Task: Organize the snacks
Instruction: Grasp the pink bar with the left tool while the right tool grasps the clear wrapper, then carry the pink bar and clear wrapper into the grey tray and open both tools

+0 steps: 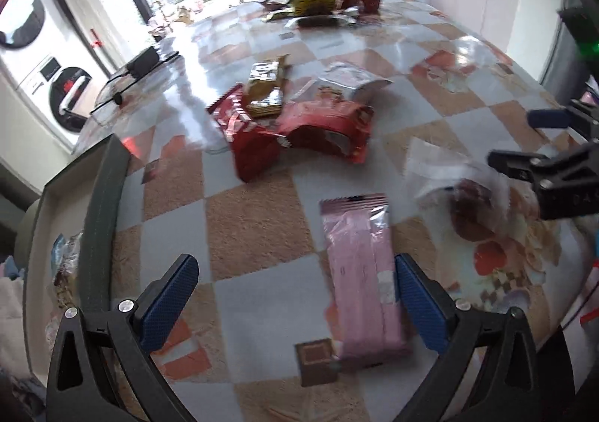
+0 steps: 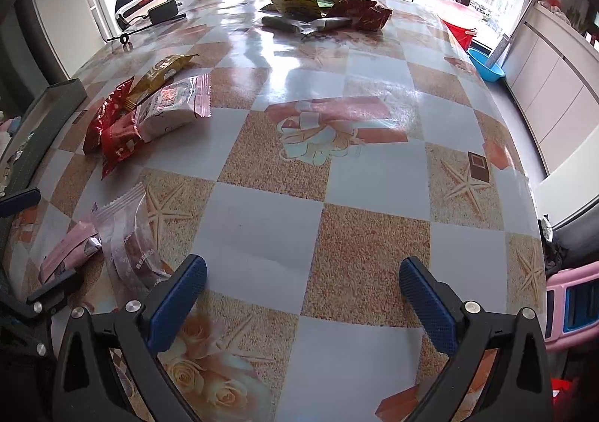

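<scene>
left gripper (image 1: 295, 294) spread wide over pink packet (image 1: 361, 279), right gripper (image 2: 302, 294) wide over bare table (image 2: 374, 197), box (image 1: 101, 219) at left edge

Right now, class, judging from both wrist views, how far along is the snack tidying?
Done: a few wrapped snacks already lie in the box at the left. In hand: nothing; the left gripper is open around the pink wafer pack, and the right gripper is open over bare table. Left: the red packets, the clear-wrapped pastry and the far pile.
</scene>
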